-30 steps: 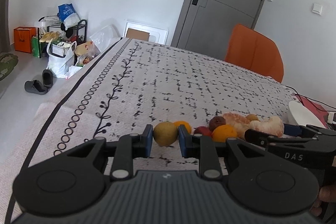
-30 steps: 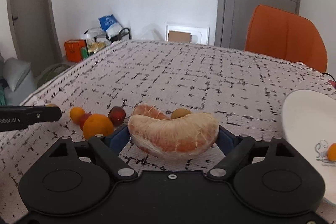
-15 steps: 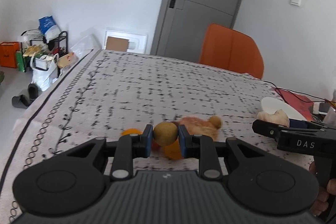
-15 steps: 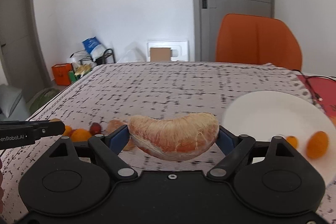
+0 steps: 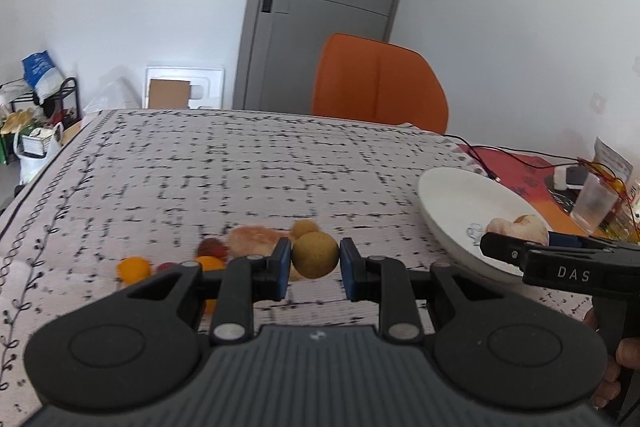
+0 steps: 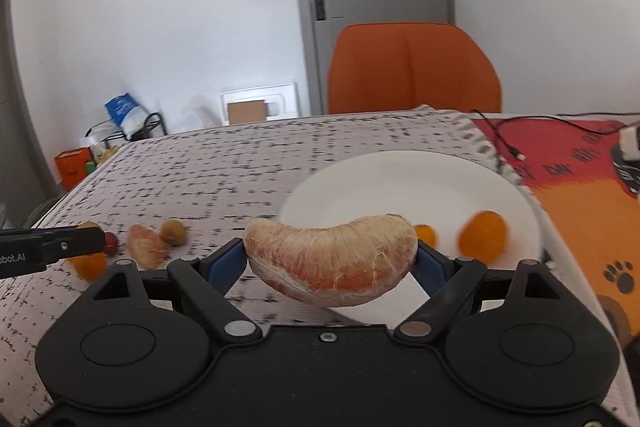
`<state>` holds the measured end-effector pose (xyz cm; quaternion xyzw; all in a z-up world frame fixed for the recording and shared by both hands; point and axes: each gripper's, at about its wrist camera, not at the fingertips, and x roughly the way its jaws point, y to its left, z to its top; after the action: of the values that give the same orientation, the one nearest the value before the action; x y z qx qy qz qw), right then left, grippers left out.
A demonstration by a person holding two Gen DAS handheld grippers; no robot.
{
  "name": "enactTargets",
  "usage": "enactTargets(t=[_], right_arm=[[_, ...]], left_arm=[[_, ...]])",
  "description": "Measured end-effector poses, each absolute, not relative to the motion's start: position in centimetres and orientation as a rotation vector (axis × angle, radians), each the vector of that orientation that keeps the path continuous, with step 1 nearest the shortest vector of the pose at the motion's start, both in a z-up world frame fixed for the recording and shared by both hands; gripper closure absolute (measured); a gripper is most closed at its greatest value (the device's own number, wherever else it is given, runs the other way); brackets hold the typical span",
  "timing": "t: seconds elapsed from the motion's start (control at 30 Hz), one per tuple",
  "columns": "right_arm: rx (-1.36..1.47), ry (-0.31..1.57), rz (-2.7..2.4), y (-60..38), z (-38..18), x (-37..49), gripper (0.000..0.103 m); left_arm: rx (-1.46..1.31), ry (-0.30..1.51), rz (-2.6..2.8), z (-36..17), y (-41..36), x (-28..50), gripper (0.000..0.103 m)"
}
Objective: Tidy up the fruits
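Note:
My left gripper (image 5: 314, 261) is shut on a round yellow-green fruit (image 5: 315, 254) and holds it above the table. My right gripper (image 6: 331, 265) is shut on a peeled pomelo segment (image 6: 331, 259) and holds it over the near rim of the white plate (image 6: 400, 183). The plate holds two small orange fruits (image 6: 483, 235). In the left wrist view the plate (image 5: 456, 207) is at the right, with the right gripper's pomelo segment (image 5: 516, 229) over it. Several fruits stay on the cloth: another pomelo segment (image 5: 254, 239), a dark red fruit (image 5: 210, 247), oranges (image 5: 134, 269).
An orange chair (image 5: 378, 87) stands at the table's far edge. A red mat (image 6: 580, 163) with a black cable lies right of the plate. A clear cup (image 5: 594, 203) stands at the far right. The patterned tablecloth (image 5: 220, 167) covers the table.
Both grippers have moved right with their fruit. The right gripper now holds the pomelo segment over the plate; the left gripper's fruit has lifted off the pile and come nearer the plate.

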<state>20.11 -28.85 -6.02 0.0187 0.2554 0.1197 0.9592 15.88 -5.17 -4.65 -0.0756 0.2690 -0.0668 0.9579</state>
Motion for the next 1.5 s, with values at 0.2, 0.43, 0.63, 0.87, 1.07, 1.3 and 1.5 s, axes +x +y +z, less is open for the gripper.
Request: enactTargets(t=[0.2,0.43,0.63,0.87,1.07,1.3,1.5], right_arm=[[0.057,0.514,0.206,-31.2,-6.5,19.8,0.018],[0.092,0.517,0.19,-33.0,-7.1,19.8,0.017],[0.093,0.506,0.206,-33.9,-7.5,19.7,0.015],[0.114,0.492,0.218,-34.8,-7.2,19.3,0.014],[0.128,0.493,0.207,-35.6,-7.2,19.1,0.014],[0.136,0.488,0.189,-36.3,-7.0,18.7,0.011],[0.126,0.488,0.192,-36.1,-6.8,18.4,0.011]], left_arm=[[-0.124,0.548,-0.167,-4.5,-7.3,16.4,0.078],[-0.083,0.551,-0.204,-4.2,-9.9,17.4,0.078],[-0.044,0.557,-0.233,-4.4,-11.9,18.5,0.078],[-0.021,0.556,-0.264,-4.3,-13.8,19.4,0.078],[-0.009,0.558,-0.284,-4.2,-15.1,20.0,0.078],[-0.004,0.545,-0.31,-3.8,-16.3,20.2,0.078],[0.003,0.527,-0.317,-3.3,-16.3,20.0,0.074]])
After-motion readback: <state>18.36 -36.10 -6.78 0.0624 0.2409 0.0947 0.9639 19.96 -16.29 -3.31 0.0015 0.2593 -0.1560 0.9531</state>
